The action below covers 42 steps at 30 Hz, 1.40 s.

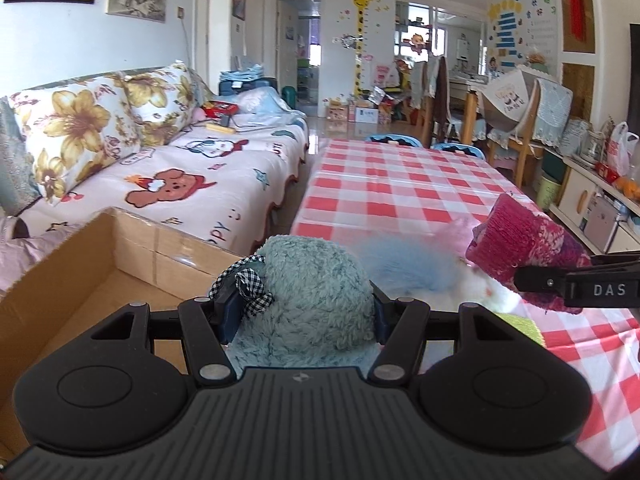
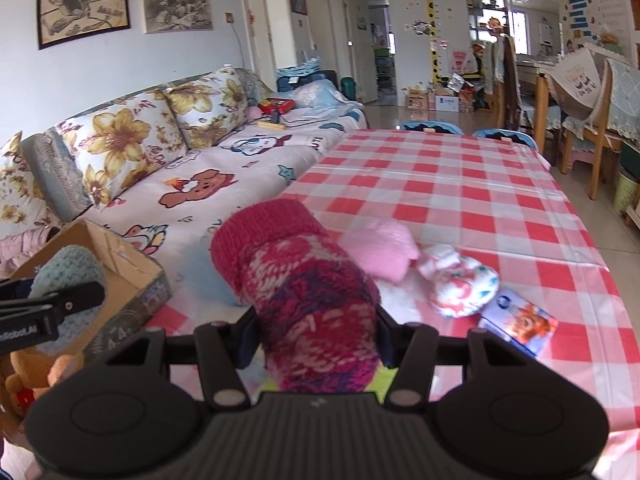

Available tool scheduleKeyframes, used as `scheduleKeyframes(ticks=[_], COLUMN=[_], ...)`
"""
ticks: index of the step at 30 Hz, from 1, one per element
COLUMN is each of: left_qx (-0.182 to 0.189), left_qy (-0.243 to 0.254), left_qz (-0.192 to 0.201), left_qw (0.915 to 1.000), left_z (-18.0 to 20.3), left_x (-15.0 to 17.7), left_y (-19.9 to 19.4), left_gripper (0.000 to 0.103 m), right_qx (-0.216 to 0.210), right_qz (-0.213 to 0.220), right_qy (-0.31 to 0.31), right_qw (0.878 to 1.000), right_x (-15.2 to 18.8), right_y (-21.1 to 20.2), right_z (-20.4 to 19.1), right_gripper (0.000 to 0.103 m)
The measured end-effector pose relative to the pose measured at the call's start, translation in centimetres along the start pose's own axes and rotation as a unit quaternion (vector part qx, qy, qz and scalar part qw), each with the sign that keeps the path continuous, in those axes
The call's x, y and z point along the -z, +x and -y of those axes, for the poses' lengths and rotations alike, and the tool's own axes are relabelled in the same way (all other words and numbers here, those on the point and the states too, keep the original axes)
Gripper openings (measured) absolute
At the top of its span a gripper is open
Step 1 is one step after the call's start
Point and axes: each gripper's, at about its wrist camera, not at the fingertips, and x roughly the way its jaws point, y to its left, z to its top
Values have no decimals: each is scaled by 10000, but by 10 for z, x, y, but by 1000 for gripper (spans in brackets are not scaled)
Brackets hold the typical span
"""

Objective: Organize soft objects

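Both grippers are loaded at the near end of a desk [image 2: 460, 184] covered in red-and-white check, in a living room beside a sofa [image 1: 192, 176] draped with a cartoon-print cover. The left gripper [image 1: 298, 312] has its jaws clenched on a fluffy teal plush [image 1: 312, 280] with a black-and-white gingham bow, held up just beside the desk's near left corner, next to an open cardboard box [image 1: 80, 264] that stands by the desk's left edge. The right gripper [image 2: 316, 340] has its jaws clamped around a knitted magenta-and-pink woolly piece [image 2: 304, 280], raised above the desk's near edge with its ribbed cuff pointing away. On the cloth beyond it, towards the near right part of the desk, lie a pale pink plush [image 2: 380, 252] and, just beside it, a white printed soft item [image 2: 460, 284]; a small blue printed packet [image 2: 520, 326] lies close by, nearer the right edge. A tuft of light blue fur [image 1: 404, 264] lies on the desk between the two grippers.
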Motion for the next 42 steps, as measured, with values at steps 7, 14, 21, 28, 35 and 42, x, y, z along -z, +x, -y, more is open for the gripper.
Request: scheduleKeyframes(ticks=[7,14,21,28,35,42], left_qx=[-434,-902,-1171,-1330,-1654,-1936], left_qy=[-83,-174,-356,-538,-871,-961], left_qz=[144,120,45,-77,-229,-76], left_qw=[9989,9957,9925,9896,9821,9763], left_z=[-30,-57,-78,-79,-81,-85], left_x=[-4,-3,-3,0,3,0], left_y=[0,5,7,4,-2,-10], left_gripper=[75,75,75,75,75,82], right_qx=[-442,-837,-1082,-1166,-1301,-1170], right_qz=[93,83,-81,-245,-351,-47], right_qy=[-286,-594,-704,-880,-1189,-1130], right_qw=[9986,9947,9916,9890,9837,9867], right_x=[-13,-22,-22,-17,-11,-21], right_y=[8,26,49,65,81,66], right_z=[-50,-103,-142,-167,-187,-178], right_gripper=[55,55,55,55,66,87])
